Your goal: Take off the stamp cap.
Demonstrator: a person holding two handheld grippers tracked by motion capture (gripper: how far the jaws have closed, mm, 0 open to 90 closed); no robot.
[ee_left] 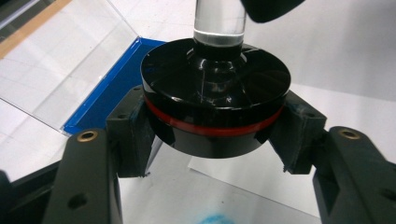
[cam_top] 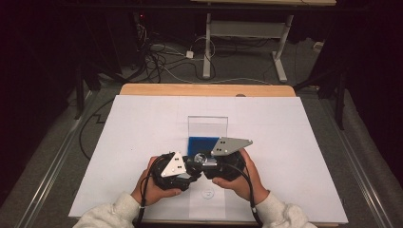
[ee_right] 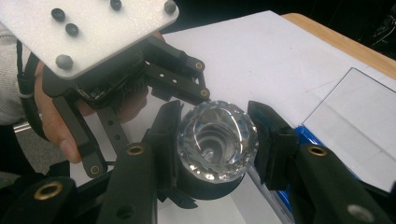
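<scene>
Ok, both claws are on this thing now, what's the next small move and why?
Probably a gentle twist or pull to separate the parts. The left claw is shut on the black base with its red band, and the right claw is shut on the faceted clear piece rising from it, so each part is gripped separately above the white sheet.

You are working in a lab or recording room, not a home. Your wooden bench (cam_top: 204, 90) is covered with a plain white sheet (cam_top: 142, 142). At twelve o'clock, loose cables (cam_top: 161, 59) sprawl over grey carpet beside a white height-adjustable desk frame (cam_top: 247, 33). Dark curtains close off nine and three o'clock.
</scene>
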